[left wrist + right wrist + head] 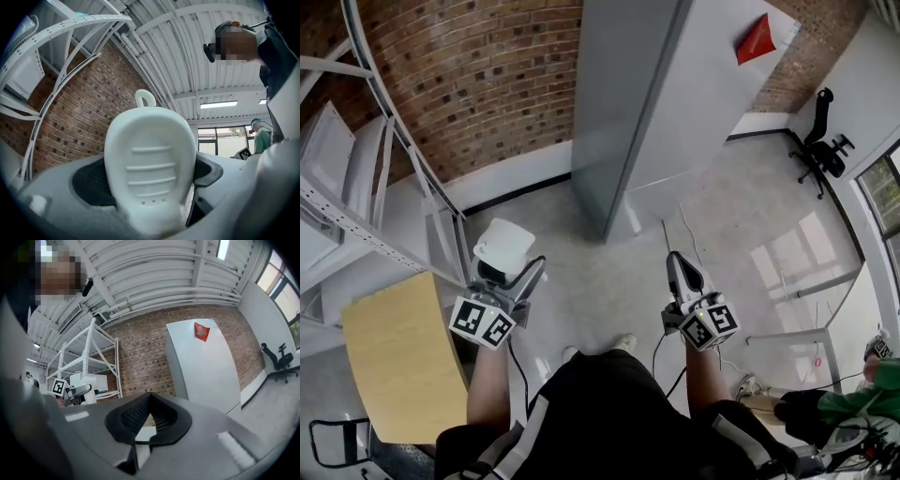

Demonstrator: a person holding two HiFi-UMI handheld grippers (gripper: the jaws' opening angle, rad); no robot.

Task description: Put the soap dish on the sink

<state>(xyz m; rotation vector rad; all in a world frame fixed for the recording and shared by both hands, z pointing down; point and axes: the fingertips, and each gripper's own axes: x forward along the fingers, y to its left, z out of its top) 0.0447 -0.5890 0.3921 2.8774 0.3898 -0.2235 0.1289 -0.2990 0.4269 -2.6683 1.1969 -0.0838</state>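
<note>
- While I stand on the floor (609, 291) beside the shelving (356, 216), my left gripper (514, 274) pinches the dish (150, 159) at its near, narrow end, with a black pad on either side of it.
- The dish juts forward past the jaws and is clear of every surface. Its ribbed face, with three small holes, is turned to the left gripper view, and a loop (145, 98) stands at the far end.
- Right gripper (149, 398): jaws pressed together, nothing between them.
- No sink appears in any view, so I judge the placing not yet begun.
- Handling, as judged: moulded white plastic, stiff and light, unlikely to deform under the pads. The smooth surface may slip or pivot, since I hold it at one end only.
- Hold, as judged: the narrow end serves. A firm squeeze there leaves the broad end free to land flat.
</note>
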